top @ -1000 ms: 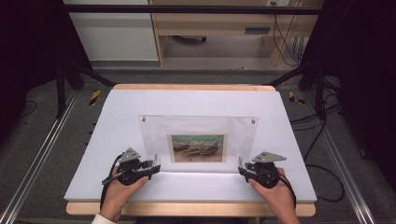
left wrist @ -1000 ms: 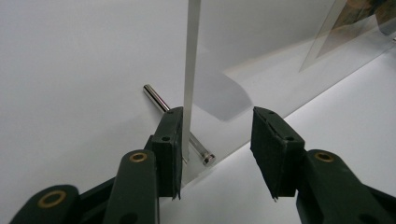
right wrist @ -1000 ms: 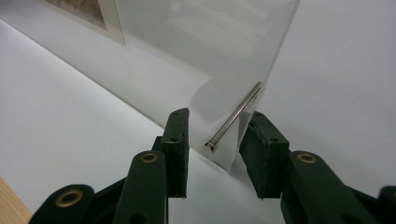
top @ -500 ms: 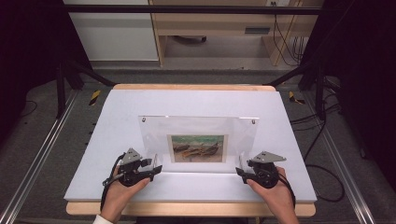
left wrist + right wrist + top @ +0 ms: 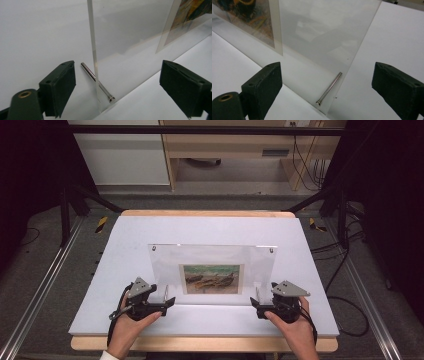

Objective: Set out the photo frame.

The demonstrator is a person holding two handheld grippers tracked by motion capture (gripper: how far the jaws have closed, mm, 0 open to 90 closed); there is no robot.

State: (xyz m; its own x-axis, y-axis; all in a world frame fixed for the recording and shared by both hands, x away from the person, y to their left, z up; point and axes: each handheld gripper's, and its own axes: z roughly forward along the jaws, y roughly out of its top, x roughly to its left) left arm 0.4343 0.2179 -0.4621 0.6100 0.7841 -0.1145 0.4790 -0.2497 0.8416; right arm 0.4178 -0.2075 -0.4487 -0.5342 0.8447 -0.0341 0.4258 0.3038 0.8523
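1. Left gripper (image 5: 169, 302): held in the person's left hand (image 5: 131, 326) at the near left of the desk (image 5: 210, 227). Its jaws have just been opening and now stand well apart, with the lower left corner of the acrylic photo frame (image 5: 212, 257) between them, no pad touching it.
2. Right gripper (image 5: 254, 306): held in the right hand (image 5: 295, 330) at the near right. Its jaws have likewise just been opening and stand well apart, flanking the lower right corner of the frame without contact.
3. Metal standoff pins: in the left gripper view, one pin (image 5: 98, 83) passes through the clear panel near its bottom corner; in the right gripper view, a matching pin (image 5: 329, 88) sits at the opposite bottom corner.
4. Acrylic photo frame: stands upright on the white desk surface, centred between the two grippers, its base just beyond them.
5. Photo (image 5: 212, 279): mounted in the lower middle of the clear panel, showing brown and green tones.
6. Top fasteners: one small one sits in each upper corner of the panel, left (image 5: 154, 248) and right (image 5: 271, 250).
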